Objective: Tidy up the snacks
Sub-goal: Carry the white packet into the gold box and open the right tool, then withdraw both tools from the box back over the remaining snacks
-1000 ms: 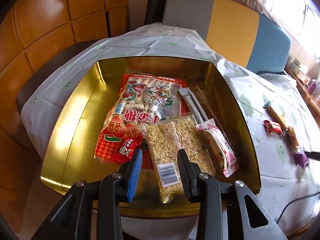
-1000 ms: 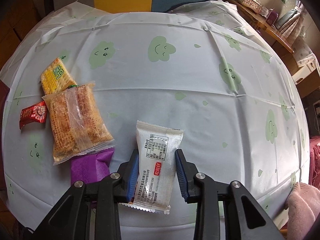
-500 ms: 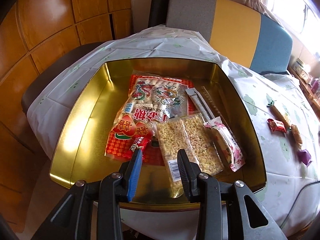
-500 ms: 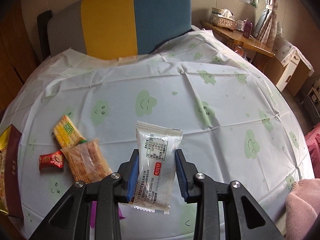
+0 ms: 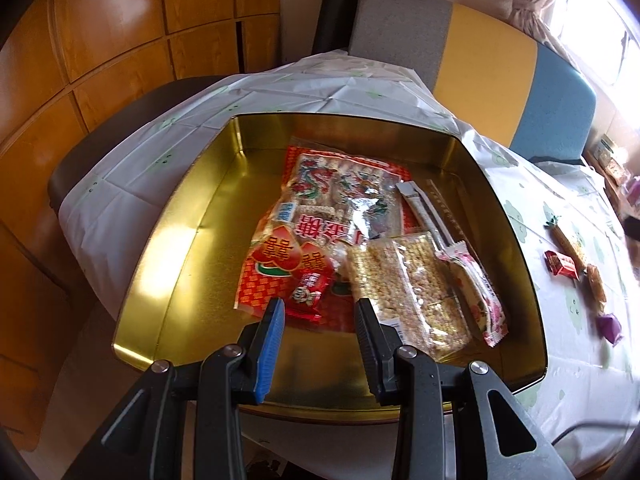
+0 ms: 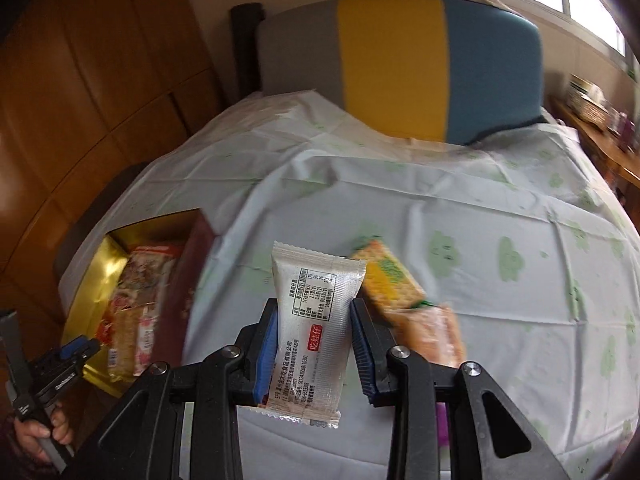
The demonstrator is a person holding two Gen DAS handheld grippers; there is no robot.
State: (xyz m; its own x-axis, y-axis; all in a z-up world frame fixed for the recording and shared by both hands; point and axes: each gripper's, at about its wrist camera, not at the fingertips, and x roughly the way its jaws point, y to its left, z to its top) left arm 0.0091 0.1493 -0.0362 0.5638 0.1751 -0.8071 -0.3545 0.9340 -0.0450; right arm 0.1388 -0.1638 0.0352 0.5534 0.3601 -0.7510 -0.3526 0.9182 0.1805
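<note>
A gold tin (image 5: 176,248) sits on the table and holds several snack packs, among them a large red bag (image 5: 320,224) and a puffed-rice bar (image 5: 404,280). My left gripper (image 5: 320,312) is open and empty above the tin's near edge. My right gripper (image 6: 314,316) is shut on a white snack packet (image 6: 316,312), held above the tablecloth. The tin (image 6: 92,280) shows at the left of the right wrist view, with the left gripper (image 6: 80,348) below it.
Loose snacks lie on the cloud-print tablecloth (image 6: 500,216): a yellow cracker pack (image 6: 390,280), an orange bar (image 6: 436,332), a red candy (image 5: 560,264), a purple wrapper (image 5: 610,326). A grey, yellow and blue chair back (image 6: 400,60) stands behind the table. Wooden panels (image 5: 100,40) lie left.
My right gripper has lifted the white packet off the table and swung left toward the tin. My left gripper has pulled back a little from the tin, still open.
</note>
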